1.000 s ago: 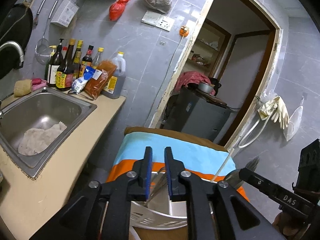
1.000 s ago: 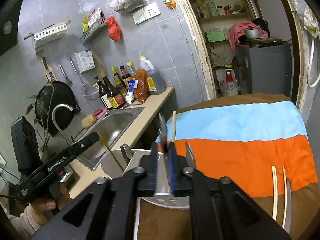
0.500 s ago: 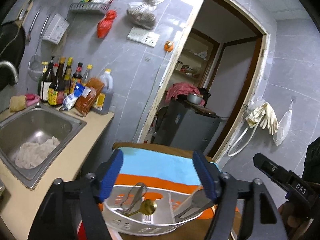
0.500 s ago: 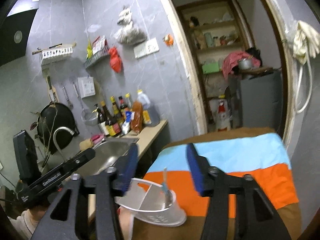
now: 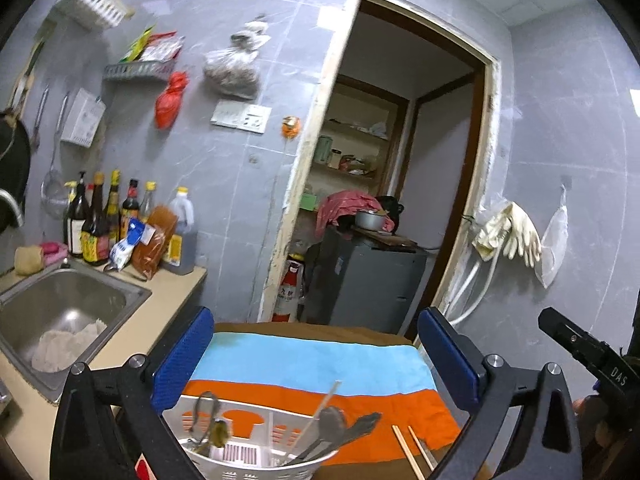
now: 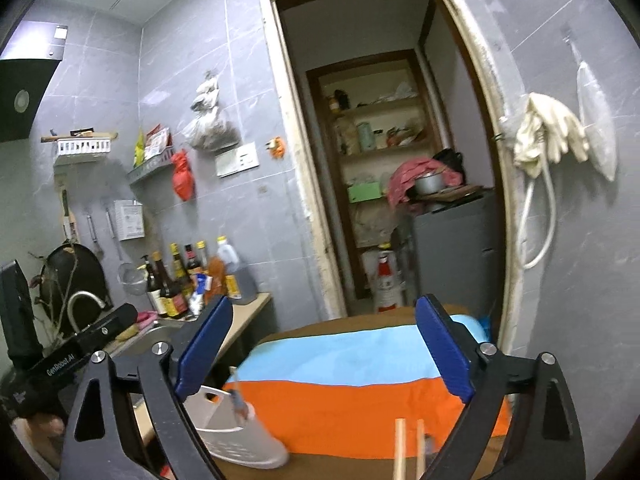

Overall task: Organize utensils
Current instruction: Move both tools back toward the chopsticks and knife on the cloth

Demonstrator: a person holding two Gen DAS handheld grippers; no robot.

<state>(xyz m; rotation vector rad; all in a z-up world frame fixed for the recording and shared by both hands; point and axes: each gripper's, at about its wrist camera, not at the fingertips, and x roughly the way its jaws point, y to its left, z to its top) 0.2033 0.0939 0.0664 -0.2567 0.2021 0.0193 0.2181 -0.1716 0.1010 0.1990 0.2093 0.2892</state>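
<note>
A white slotted utensil basket [image 5: 256,454] stands on the striped cloth [image 5: 312,360], low in the left wrist view. It holds a gold spoon, dark ladles and one pale chopstick. My left gripper [image 5: 316,344] hangs above and behind the basket, its jaws opening wide with nothing between the blue pads [image 5: 188,352]. Two wooden chopsticks [image 5: 412,450] lie on the cloth right of the basket. In the right wrist view the basket [image 6: 240,440] sits at lower left and the chopsticks [image 6: 408,454] at the bottom. My right gripper [image 6: 322,346] is also opening, and it holds nothing.
A steel sink [image 5: 60,312] with a rag in it and several sauce bottles [image 5: 104,224] are on the counter at left. An open doorway with a grey cabinet [image 5: 360,280] lies ahead. The right-hand tool's black housing [image 5: 580,352] sits at the right edge.
Both grippers went from nearly shut over the basket to wide open. Both rose and drew back from it. The utensils stay in the basket.
</note>
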